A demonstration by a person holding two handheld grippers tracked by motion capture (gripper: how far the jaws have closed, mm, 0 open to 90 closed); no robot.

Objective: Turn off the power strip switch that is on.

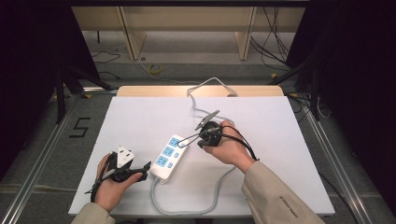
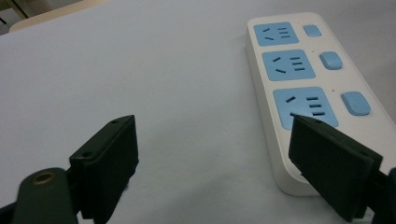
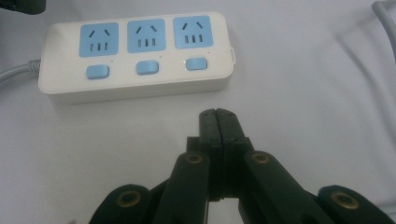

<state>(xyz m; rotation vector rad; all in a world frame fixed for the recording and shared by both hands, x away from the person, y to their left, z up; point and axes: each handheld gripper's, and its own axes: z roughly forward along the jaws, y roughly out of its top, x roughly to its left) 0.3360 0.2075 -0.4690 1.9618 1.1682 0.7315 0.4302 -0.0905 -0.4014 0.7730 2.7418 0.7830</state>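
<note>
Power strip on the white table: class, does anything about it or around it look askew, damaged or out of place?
Nothing stands out. The power strip lies flat and whole, at a slant on the white table, its grey cord looping loosely. The right gripper is shut and empty just short of it; the left gripper is open.

I log a white power strip (image 1: 169,156) with three light-blue socket faces and three light-blue switches, on a pale grey cable (image 1: 187,205). My two grippers, left gripper (image 2: 215,163) and right gripper (image 3: 218,122), show black jaws with brass-coloured rivets. Table cover (image 1: 280,140): plain white, unpatterned. Sleeve (image 1: 275,198): beige.
</note>
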